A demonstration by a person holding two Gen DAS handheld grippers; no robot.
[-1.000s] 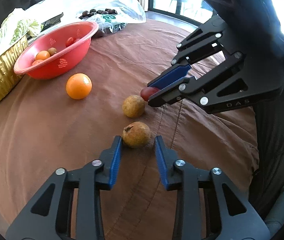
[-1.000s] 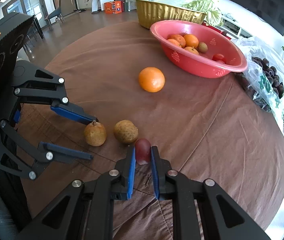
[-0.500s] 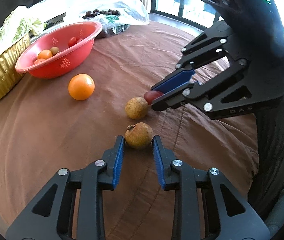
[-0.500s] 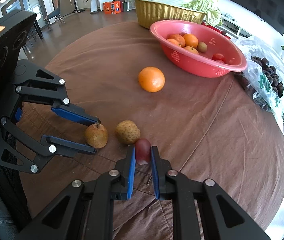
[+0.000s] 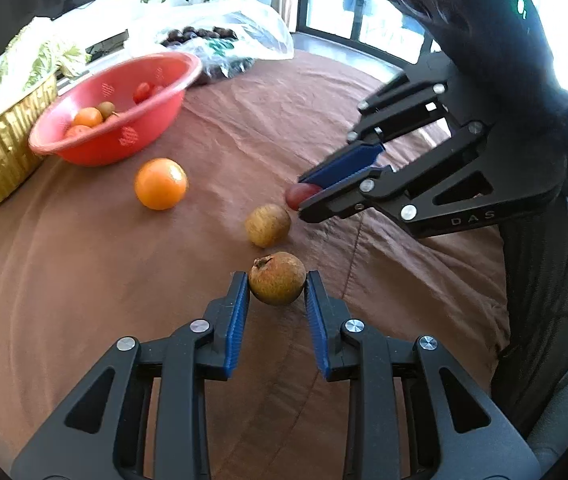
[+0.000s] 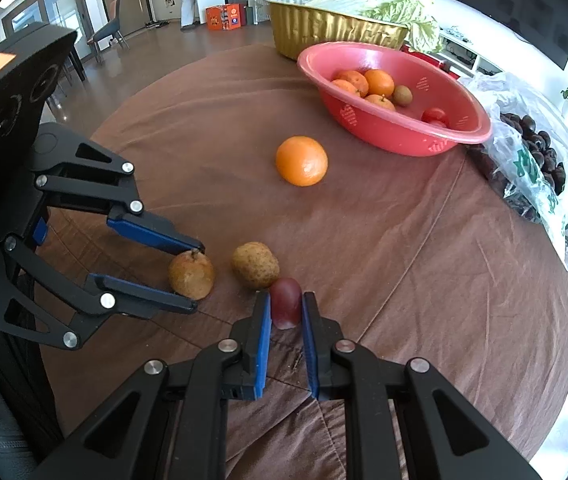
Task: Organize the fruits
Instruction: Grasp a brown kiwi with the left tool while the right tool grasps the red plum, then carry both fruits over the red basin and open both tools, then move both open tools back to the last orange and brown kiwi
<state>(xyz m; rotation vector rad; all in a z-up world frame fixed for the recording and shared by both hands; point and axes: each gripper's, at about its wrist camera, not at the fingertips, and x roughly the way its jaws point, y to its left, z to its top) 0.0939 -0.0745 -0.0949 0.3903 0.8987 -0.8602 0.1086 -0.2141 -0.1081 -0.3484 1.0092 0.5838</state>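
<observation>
Fruit pickup is the step in hand: our left gripper (image 5: 277,290) clenches the near brown fruit (image 5: 277,283), our right gripper (image 6: 286,307) clenches the small red fruit (image 6: 285,303), both low on the brown cloth (image 5: 83,280). Next, we judge, both must lift and travel far left to the red bowl (image 5: 115,146).

On the cloth: 1 orange (image 6: 302,161), 2 brown fruits (image 6: 191,275) (image 6: 255,265), 1 red grape (image 6: 285,303). Red bowl (image 6: 460,136) holds approx. 4 oranges, 1 brown fruit, 2 red ones. Also 1 gold tray (image 6: 336,32), 1 bag of dark fruit (image 6: 540,160).
</observation>
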